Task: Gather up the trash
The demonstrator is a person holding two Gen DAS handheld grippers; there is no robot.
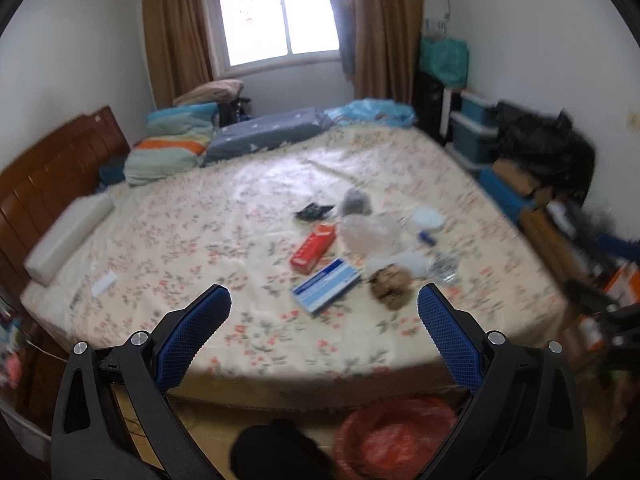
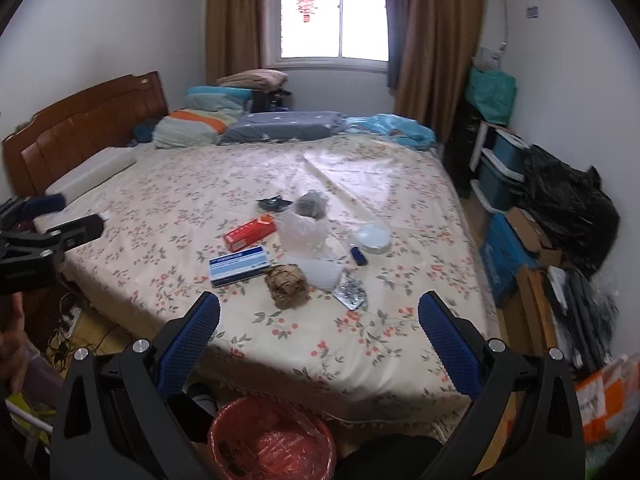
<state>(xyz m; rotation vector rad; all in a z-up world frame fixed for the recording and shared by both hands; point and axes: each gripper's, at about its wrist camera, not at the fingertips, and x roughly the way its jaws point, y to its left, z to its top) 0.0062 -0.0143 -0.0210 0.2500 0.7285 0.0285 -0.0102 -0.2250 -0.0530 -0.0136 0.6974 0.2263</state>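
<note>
Trash lies in a cluster on the floral bed [image 2: 200, 208]: a red box [image 2: 249, 232], a blue-and-white box [image 2: 239, 265], a crumpled brown paper ball [image 2: 286, 283], a clear plastic bag [image 2: 300, 232], a blister pack [image 2: 351, 294], a white lid [image 2: 374, 237] and a dark wrapper [image 2: 274, 203]. The same red box [image 1: 313, 248], blue box [image 1: 326, 285] and paper ball [image 1: 390, 283] show in the left wrist view. A red-lined bin [image 2: 272, 440] stands on the floor below the bed's near edge. My left gripper [image 1: 324, 300] and right gripper [image 2: 319, 304] are both open and empty, held above the bed's near edge.
A wooden headboard [image 2: 80, 128] and pillows [image 2: 192, 128] are at the left. Storage boxes [image 2: 500, 168], a black bag [image 2: 568, 196] and cardboard line the right wall. The left gripper's body [image 2: 48, 240] shows at the left edge of the right wrist view. Cables lie on the floor at the left.
</note>
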